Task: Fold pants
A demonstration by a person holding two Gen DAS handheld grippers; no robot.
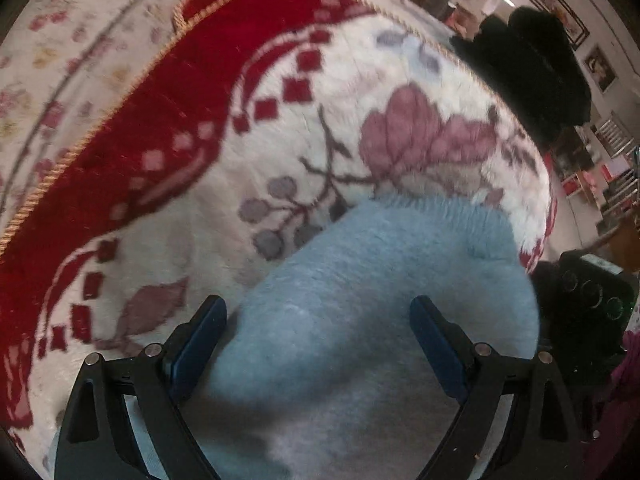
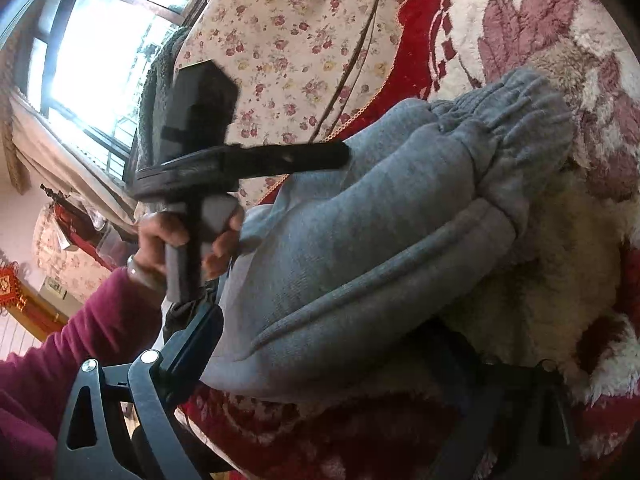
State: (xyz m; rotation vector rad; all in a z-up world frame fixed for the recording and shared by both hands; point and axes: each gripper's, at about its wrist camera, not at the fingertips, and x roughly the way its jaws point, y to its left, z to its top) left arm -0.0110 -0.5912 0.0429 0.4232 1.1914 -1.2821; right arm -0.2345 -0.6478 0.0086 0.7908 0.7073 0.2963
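Note:
The grey pants lie bunched and folded over on a red and white fleece blanket, with the elastic waistband or cuff at the far end. In the left wrist view the pants fill the space between the fingers of my left gripper, which stands open just over the fabric. My left gripper also shows in the right wrist view, its tip on the pants. My right gripper is open, with the pants' folded edge between its fingers; the right finger is mostly hidden under cloth.
The blanket covers a floral-sheeted bed. A black garment lies at the far right edge. A black device sits to the right. A window and a floral pillow are behind.

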